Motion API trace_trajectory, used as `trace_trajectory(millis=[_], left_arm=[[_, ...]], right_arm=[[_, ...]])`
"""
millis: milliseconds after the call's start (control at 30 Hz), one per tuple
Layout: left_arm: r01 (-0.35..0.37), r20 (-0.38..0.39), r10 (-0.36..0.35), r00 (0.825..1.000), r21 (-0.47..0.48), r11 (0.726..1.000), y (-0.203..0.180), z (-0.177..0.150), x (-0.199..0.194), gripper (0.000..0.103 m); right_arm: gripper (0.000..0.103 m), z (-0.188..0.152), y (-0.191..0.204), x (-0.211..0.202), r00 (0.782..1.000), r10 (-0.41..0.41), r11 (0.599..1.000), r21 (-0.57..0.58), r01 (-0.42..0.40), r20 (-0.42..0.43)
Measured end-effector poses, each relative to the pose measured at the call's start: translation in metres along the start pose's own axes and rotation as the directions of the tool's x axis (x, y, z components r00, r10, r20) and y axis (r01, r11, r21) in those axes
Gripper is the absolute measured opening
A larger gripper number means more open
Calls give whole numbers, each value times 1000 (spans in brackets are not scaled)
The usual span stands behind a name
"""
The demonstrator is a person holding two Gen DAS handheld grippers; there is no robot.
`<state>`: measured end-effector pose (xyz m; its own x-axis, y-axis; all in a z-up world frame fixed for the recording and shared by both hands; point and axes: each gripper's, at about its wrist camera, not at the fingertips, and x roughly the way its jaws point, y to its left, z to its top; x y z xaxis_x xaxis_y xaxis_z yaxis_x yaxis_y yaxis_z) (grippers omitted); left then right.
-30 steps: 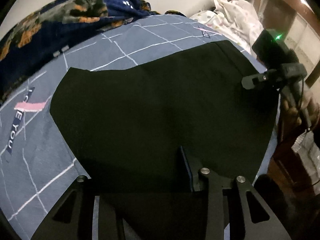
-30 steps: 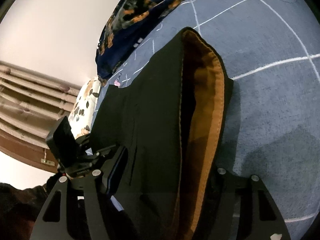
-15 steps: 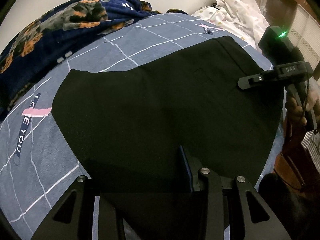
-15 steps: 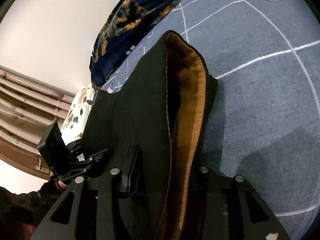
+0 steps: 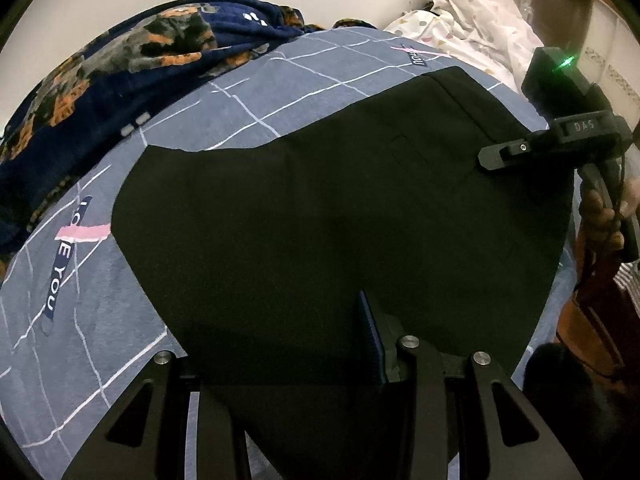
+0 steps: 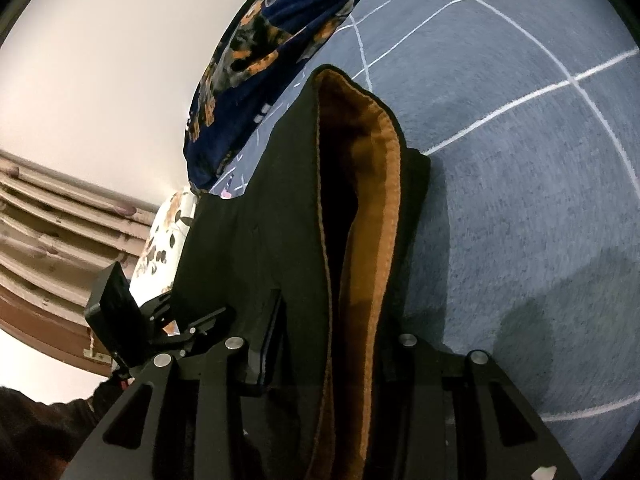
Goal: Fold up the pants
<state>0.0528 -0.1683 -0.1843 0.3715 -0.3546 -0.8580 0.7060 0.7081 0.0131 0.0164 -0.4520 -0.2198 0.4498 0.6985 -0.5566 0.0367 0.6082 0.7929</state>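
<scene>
Both claws are gripping the black pants (image 5: 340,208) lying ahead on the bed (image 5: 280,92): the left claw (image 5: 288,344) its near edge, the right claw (image 6: 320,360), having just closed, the brown-lined waistband, likely for lifting into a fold.

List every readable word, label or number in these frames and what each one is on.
"DAS": on the right tongs, on the black body behind the fingers.
"YOU": on a dark strip printed on the blue sheet, left side; the letters above it are half hidden by a pink patch.
Strip near the sheet's far edge: too small to read.
</scene>
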Motion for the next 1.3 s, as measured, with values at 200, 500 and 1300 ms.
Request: trace_trajectory(millis=[200, 500, 1300], left_arm=[[2, 6, -2, 1000, -4, 1000, 2, -2, -4, 31], [11, 11, -11, 1000, -10, 1000, 4, -1, -4, 31], [29, 17, -26, 1000, -173, 985, 49, -34, -35, 20]], right_arm=[[33, -3, -2, -1, 1000, 14, 999, 33, -14, 10], [33, -1, -1, 1, 1000, 3, 1000, 29, -3, 10], [33, -14, 22, 31, 989, 147, 981, 126, -148, 18]])
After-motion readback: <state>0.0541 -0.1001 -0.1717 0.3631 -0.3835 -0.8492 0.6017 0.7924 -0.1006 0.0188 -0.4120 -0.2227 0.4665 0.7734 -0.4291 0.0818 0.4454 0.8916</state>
